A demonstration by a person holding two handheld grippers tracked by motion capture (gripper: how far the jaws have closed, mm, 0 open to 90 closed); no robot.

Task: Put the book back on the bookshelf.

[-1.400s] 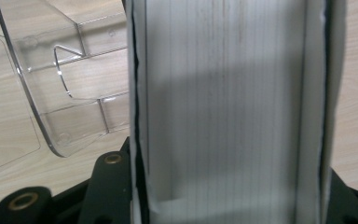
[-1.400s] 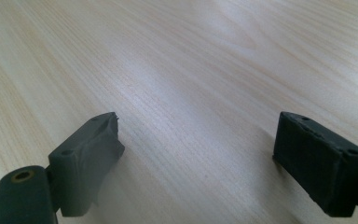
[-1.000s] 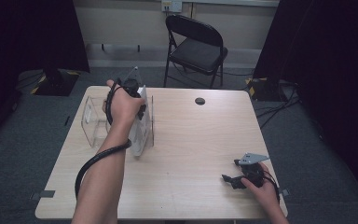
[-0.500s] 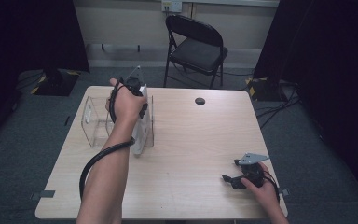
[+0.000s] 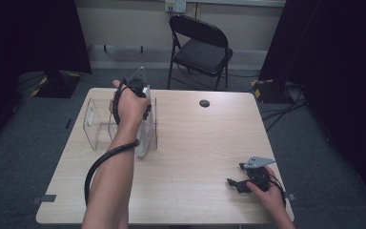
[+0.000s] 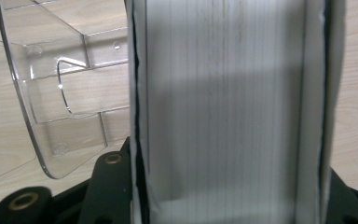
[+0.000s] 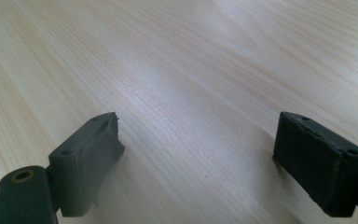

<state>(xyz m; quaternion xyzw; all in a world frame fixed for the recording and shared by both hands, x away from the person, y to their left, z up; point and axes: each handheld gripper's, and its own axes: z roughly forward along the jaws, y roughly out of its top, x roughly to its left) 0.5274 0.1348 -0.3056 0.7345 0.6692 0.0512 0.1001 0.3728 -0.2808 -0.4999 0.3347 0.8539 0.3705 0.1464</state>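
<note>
The left gripper [image 5: 140, 98] is clamping a thick white book [image 6: 228, 112] standing upright beside the clear plastic holder [image 5: 97, 125] on the worktop [image 5: 195, 143]; the right gripper [image 7: 198, 163] is resting released, jaws apart

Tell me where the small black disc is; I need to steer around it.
In the high view the black disc lies on the table near its far edge, right of centre, just in front of the folding chair.

— What moved in the last second?
— The left hand [image 5: 129, 107] with its left gripper [image 6: 228, 205] shifted slightly along the clear rack [image 5: 97, 125], carrying the white book [image 6: 228, 107].
</note>
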